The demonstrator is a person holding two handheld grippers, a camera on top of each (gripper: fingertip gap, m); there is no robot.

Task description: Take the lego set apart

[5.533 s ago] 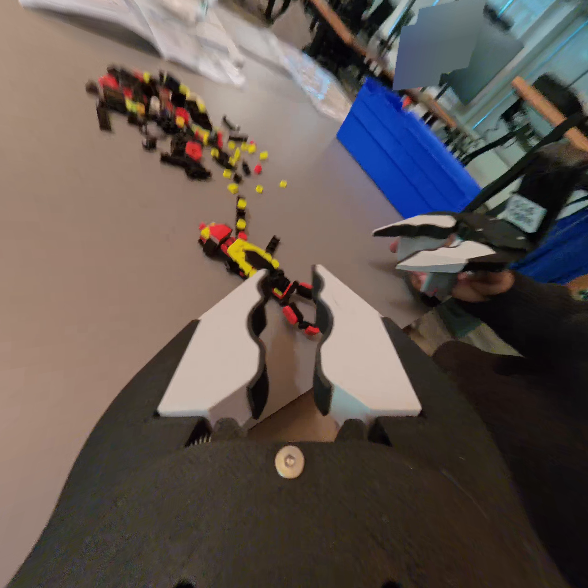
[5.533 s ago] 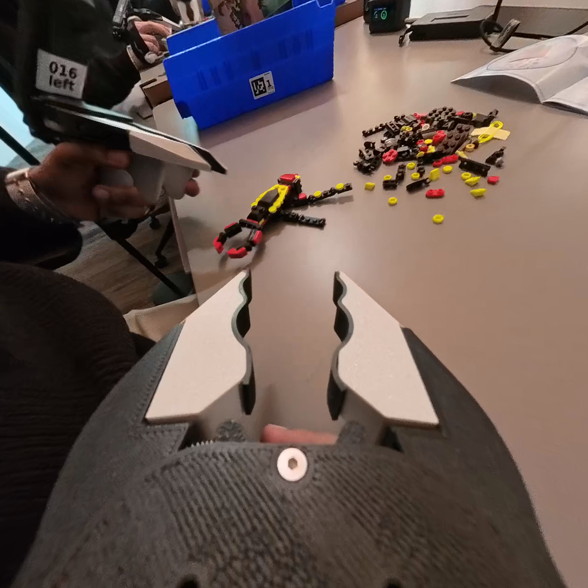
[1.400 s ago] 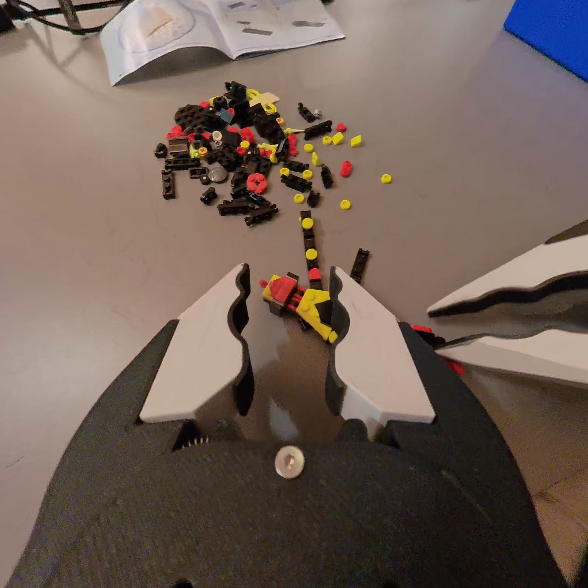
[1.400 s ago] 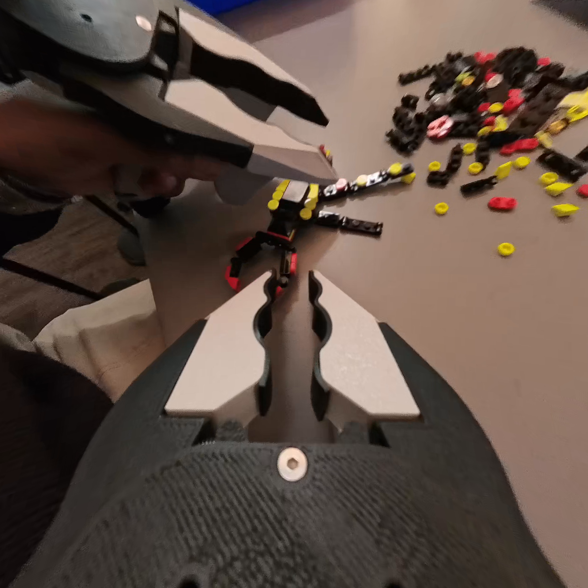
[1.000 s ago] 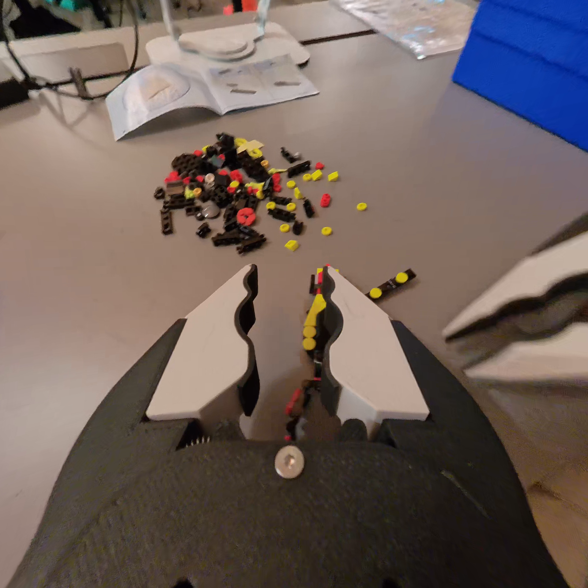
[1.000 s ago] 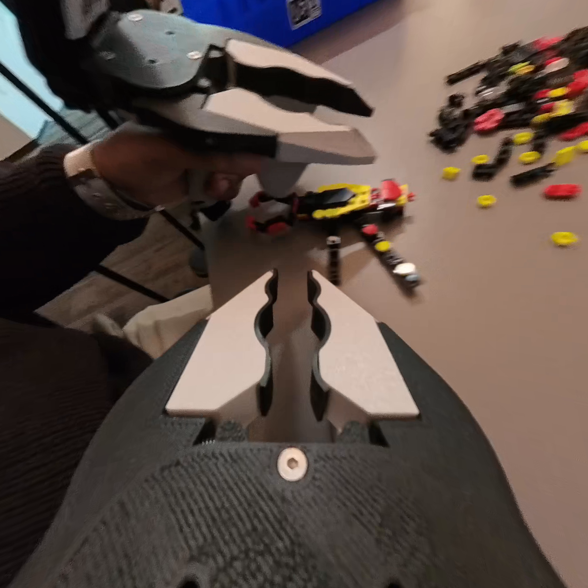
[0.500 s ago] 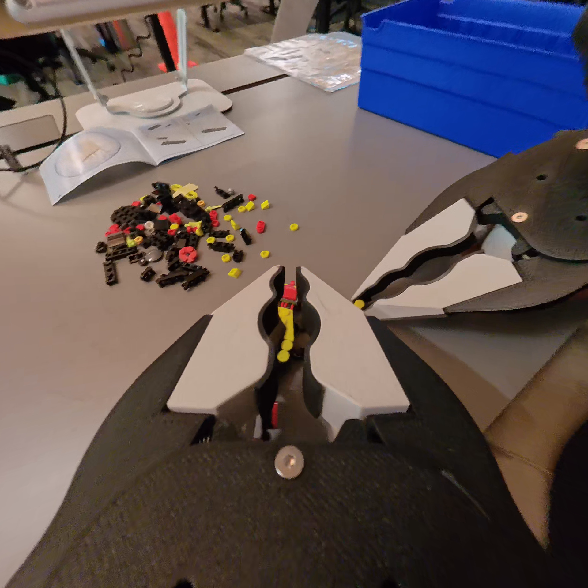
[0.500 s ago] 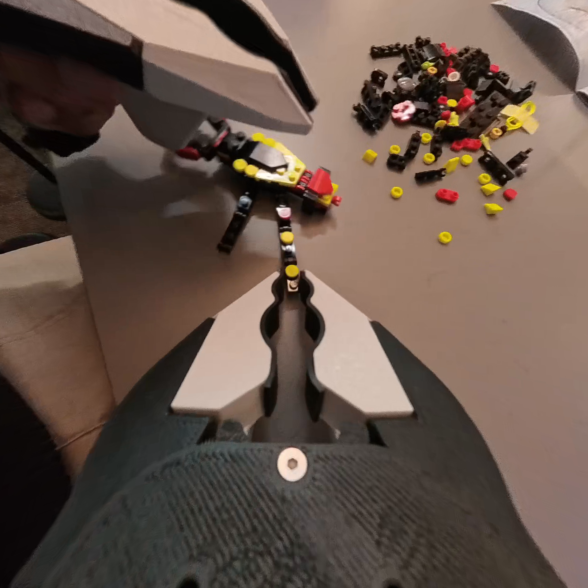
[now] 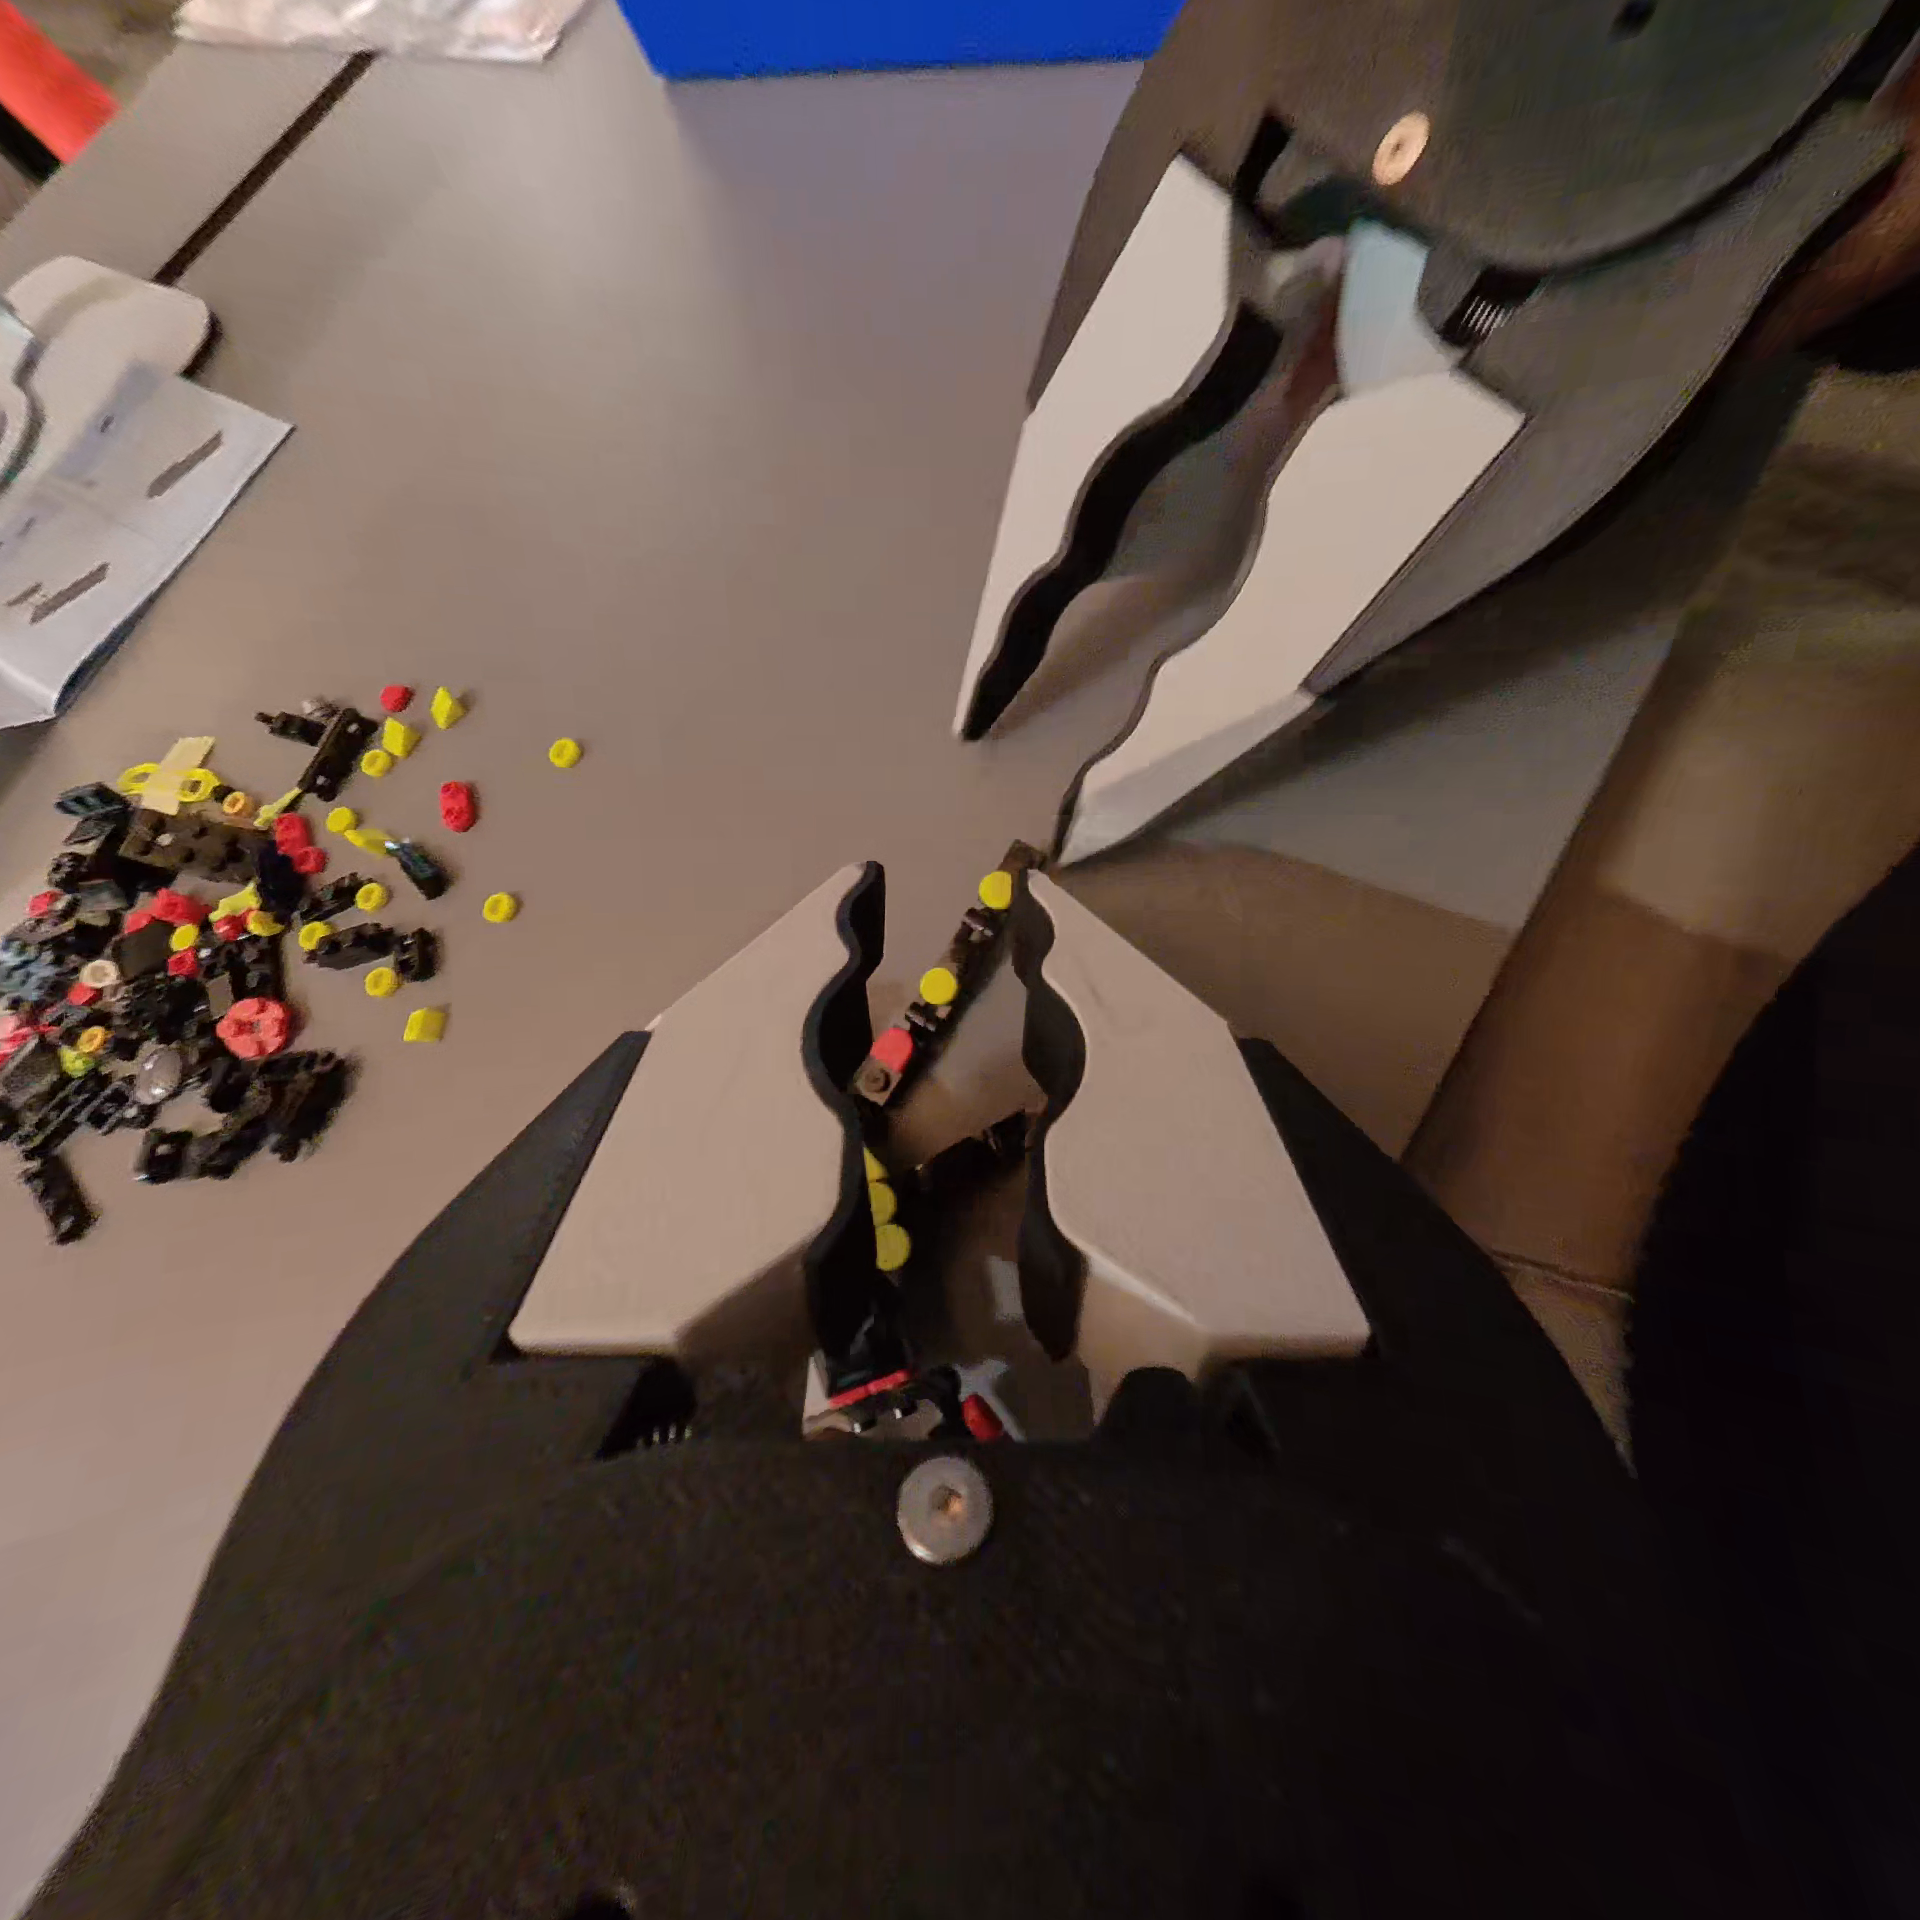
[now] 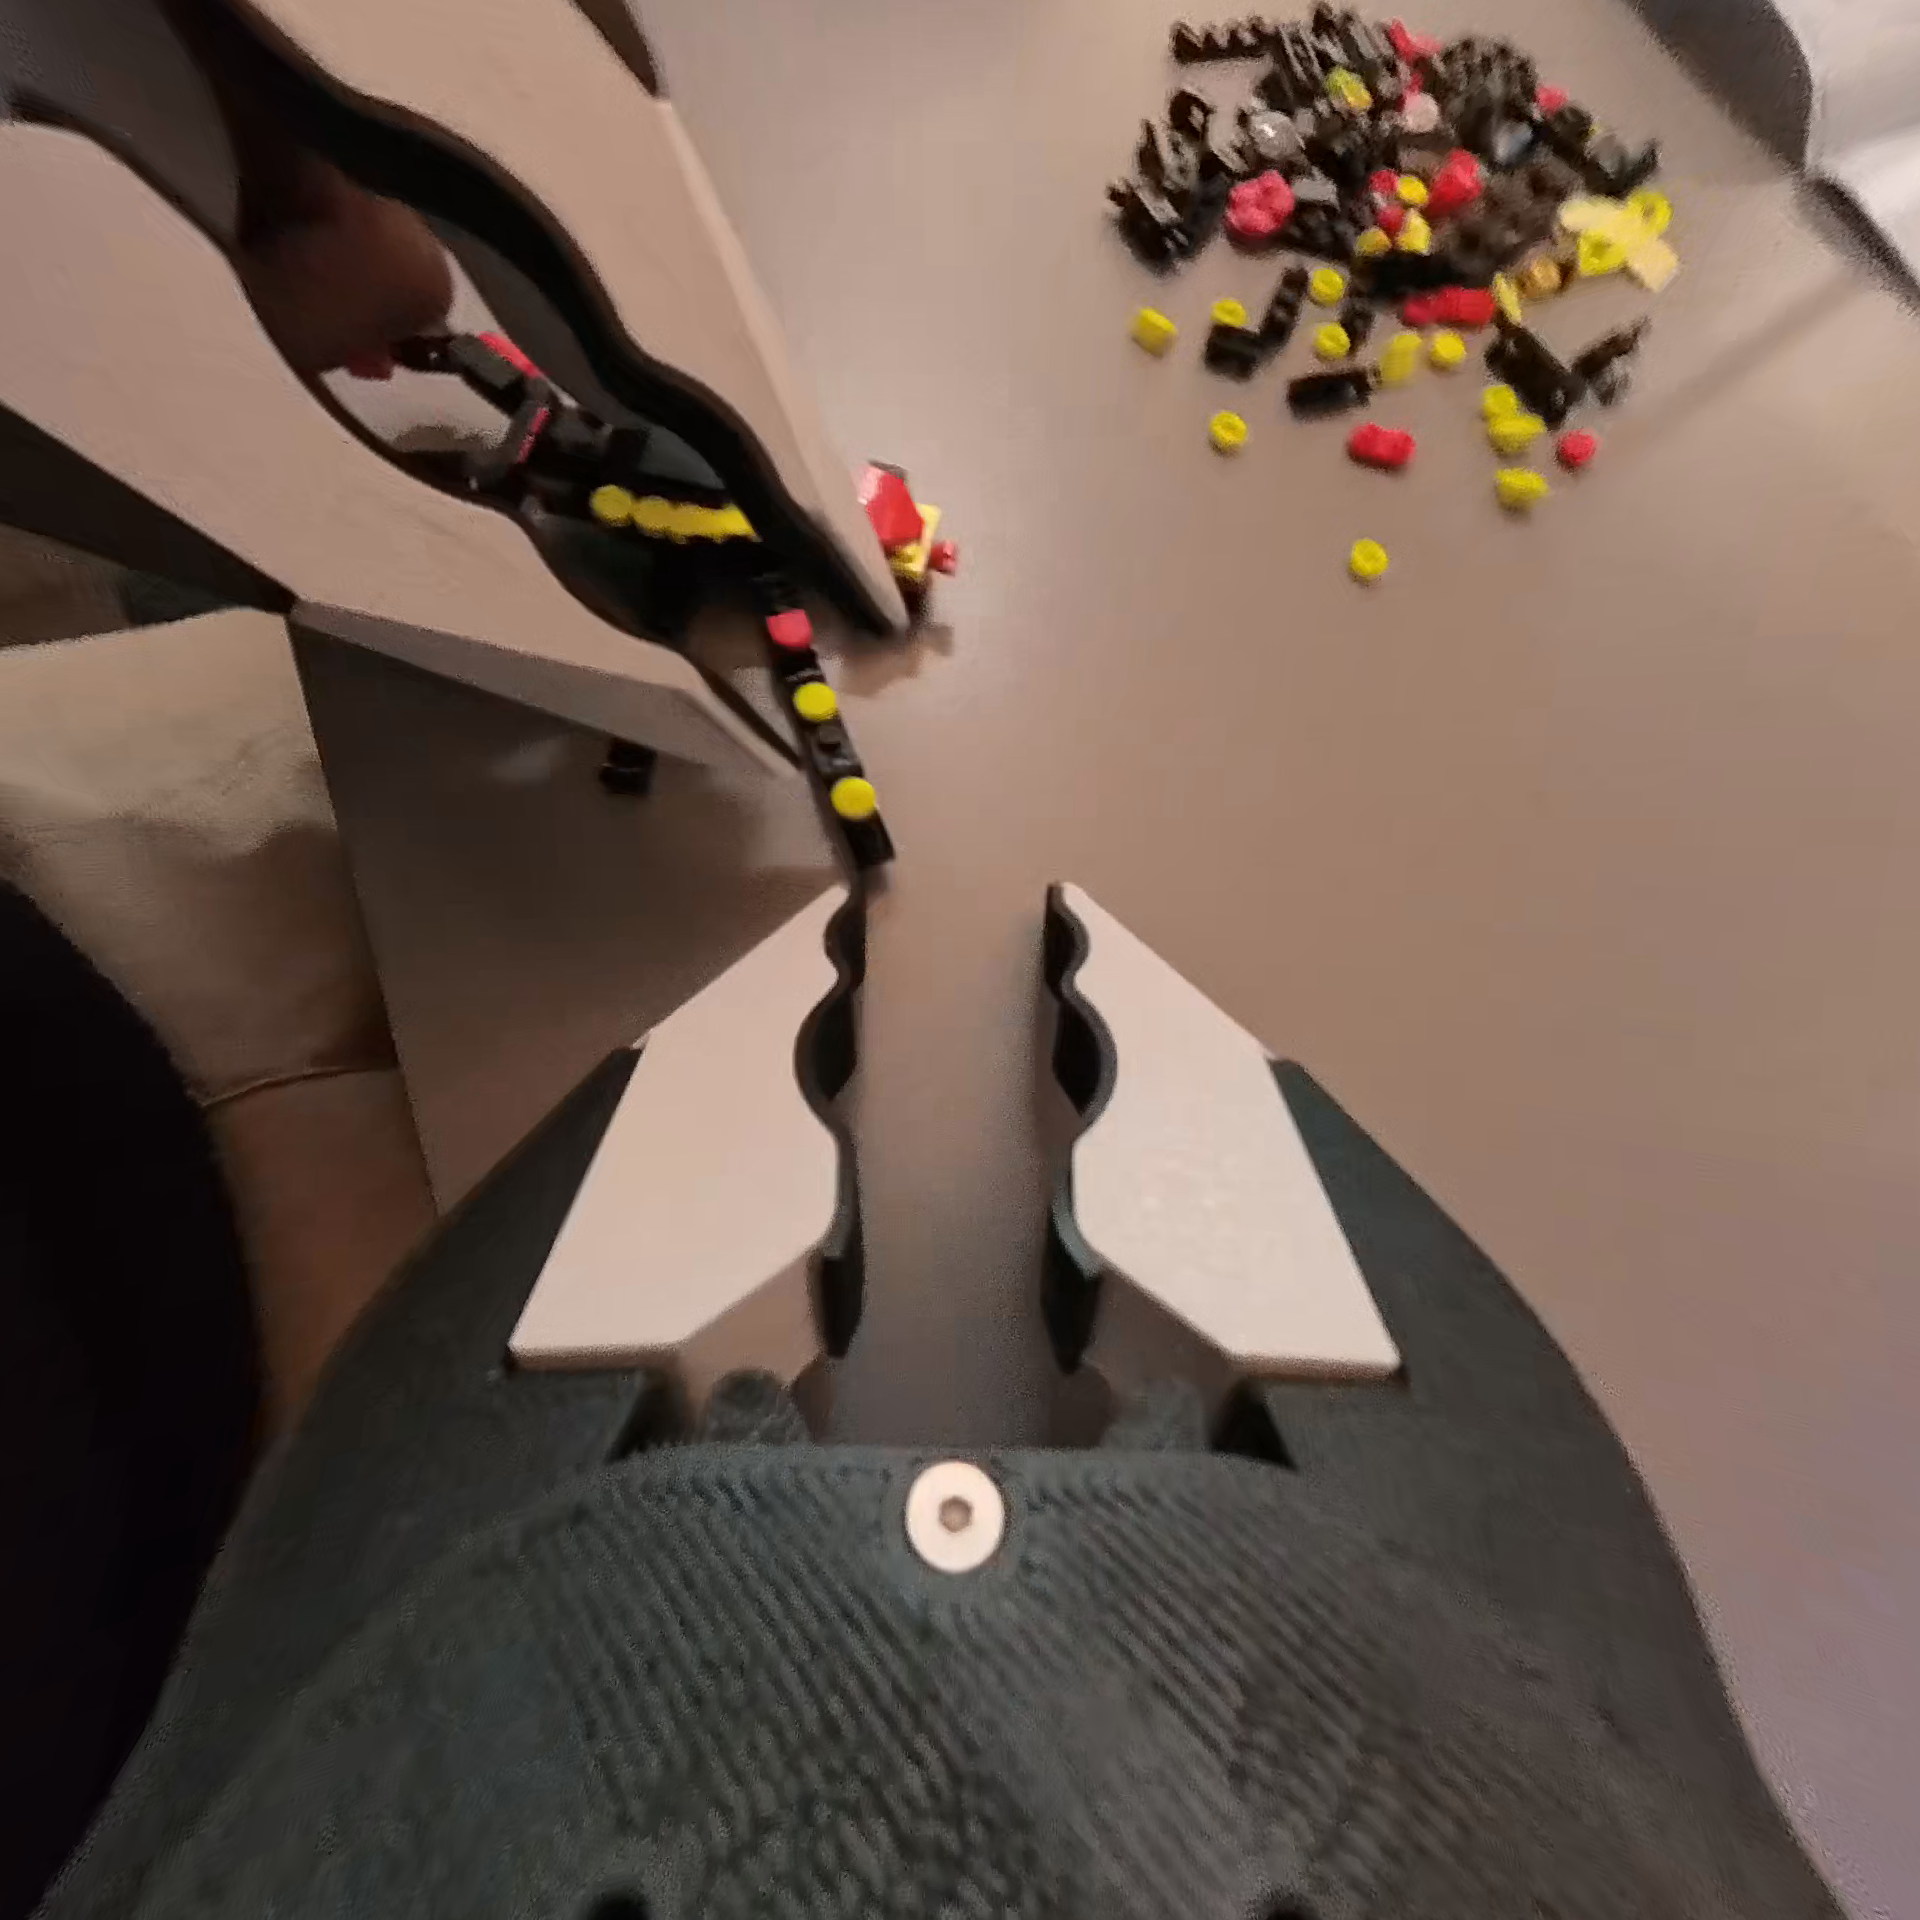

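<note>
Left wrist view: left tool (image 9: 948,883) straddles lego model (image 9: 940,1003), unclamped; right tool (image 10: 954,896) agape.

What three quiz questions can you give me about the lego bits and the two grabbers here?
1. True or false: the grey-fingered black right gripper grips a piece.
2. The pile of small loose plastic lego pieces on the grey table is: A blue and green; B black, red and yellow; C white and pink.
3. Fill in: the black, yellow and red lego model sits between the fingers of the ___ gripper.
Key: 1 false, it is open and empty; 2 B; 3 left gripper.
</note>
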